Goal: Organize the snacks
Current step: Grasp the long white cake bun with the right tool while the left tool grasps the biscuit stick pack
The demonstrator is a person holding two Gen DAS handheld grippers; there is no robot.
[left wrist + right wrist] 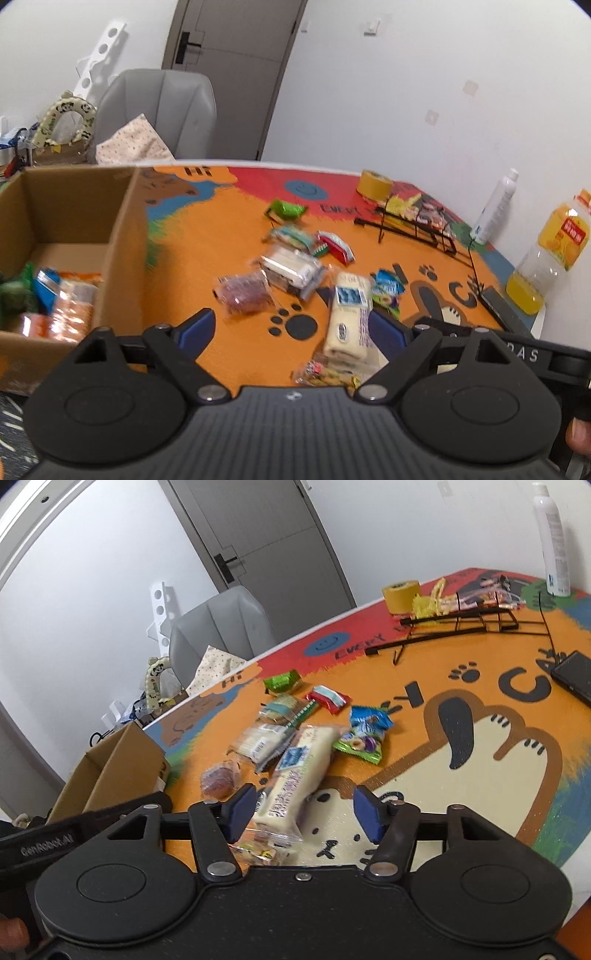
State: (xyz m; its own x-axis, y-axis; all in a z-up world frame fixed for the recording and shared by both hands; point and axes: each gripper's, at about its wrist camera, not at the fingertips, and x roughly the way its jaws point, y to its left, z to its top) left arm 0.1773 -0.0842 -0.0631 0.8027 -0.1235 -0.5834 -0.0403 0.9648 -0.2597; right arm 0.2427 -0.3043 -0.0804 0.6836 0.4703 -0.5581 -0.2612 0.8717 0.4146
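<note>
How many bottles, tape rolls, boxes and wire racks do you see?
Bottles: 2, white bottle and juice bottle
Tape roll: 1
Cardboard box: 1
Wire rack: 1
Total: 5

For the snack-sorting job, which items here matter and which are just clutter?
Job items: cardboard box already holding snacks; long white bread pack; pink-filled packet; red-and-white packet; green packet; blue packet.

Clutter: yellow tape roll; white bottle; orange juice bottle; black wire rack.
</note>
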